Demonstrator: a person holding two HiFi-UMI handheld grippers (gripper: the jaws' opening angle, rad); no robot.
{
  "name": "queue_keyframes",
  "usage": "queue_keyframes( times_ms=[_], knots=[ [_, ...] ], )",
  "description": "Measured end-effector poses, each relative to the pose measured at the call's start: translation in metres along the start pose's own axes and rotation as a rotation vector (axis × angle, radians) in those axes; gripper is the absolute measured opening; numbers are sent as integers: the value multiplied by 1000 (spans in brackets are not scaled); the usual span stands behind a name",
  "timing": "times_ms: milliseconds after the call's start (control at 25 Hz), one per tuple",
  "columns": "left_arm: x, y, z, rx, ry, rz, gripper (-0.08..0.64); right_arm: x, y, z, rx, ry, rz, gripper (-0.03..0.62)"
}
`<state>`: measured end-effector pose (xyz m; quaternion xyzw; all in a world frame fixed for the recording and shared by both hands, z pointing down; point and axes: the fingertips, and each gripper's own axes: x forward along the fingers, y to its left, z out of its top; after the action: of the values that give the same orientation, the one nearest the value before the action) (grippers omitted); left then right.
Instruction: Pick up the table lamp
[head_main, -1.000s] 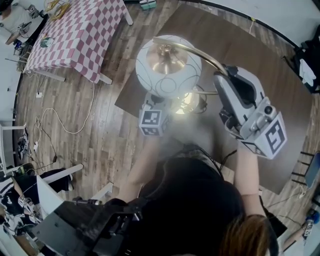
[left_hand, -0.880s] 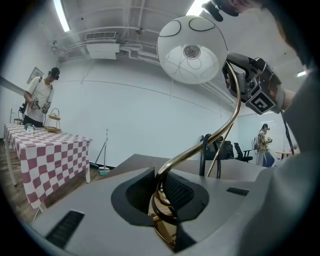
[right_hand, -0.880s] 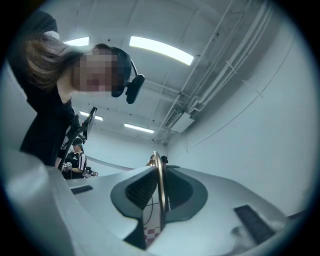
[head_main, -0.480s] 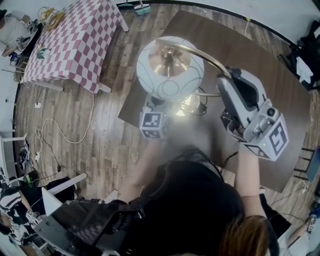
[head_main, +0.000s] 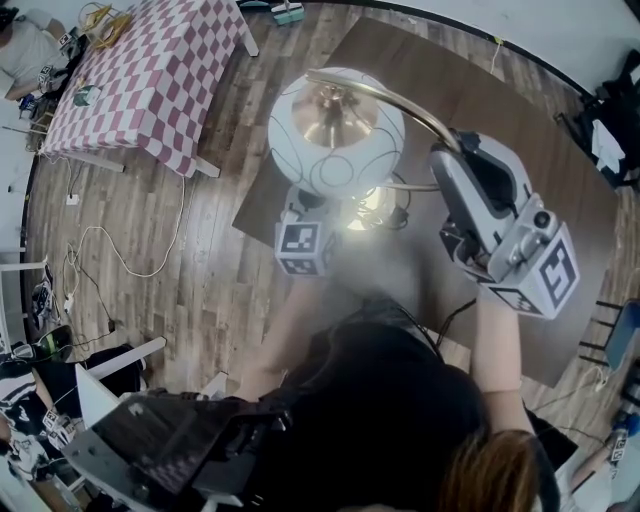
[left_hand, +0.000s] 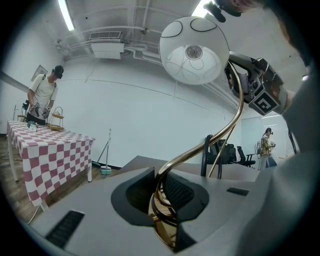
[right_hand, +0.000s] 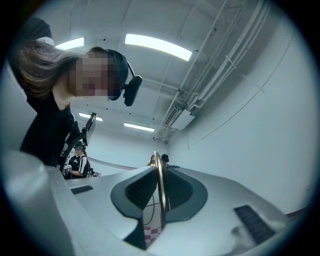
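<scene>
Table lamp (head_main: 336, 132) has a round white shade (left_hand: 192, 50) traced with thin dark loops and a brass cap on top. Its slim brass arm (head_main: 412, 108) curves away from the shade toward 4 o'clock. It hangs over the near corner of the dark brown bench (head_main: 520, 110), with a bright glow (head_main: 362, 207) under the shade at 6 o'clock. The left hand-held gripper (left_hand: 162, 199) is clamped low on the brass stem, where it coils. In the head view the shade covers its jaws, and only its marker cube (head_main: 303, 247) shows. The right hand-held gripper (head_main: 452, 150), at 3 o'clock of the shade, has its jaws pinched on the thin arm. Whether the lamp's foot is clear of the bench cannot be told.

At 10 o'clock of the lamp a second bench under a red-and-white checked cloth (head_main: 150, 75) stands on the wooden floor (head_main: 215, 270). Loose cables (head_main: 120, 250) lie at 8 o'clock. In the left gripper view, black office chairs (left_hand: 226, 155) stand behind the lamp.
</scene>
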<state>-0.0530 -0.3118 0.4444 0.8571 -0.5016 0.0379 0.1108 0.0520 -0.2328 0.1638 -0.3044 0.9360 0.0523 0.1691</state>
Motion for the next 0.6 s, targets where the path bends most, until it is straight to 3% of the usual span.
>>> queue_keyframes(
  times_ms=[600],
  knots=[
    [-14,-10,8,-9,-5,27,48,-3,10,14,17,-9,35,46]
  ],
)
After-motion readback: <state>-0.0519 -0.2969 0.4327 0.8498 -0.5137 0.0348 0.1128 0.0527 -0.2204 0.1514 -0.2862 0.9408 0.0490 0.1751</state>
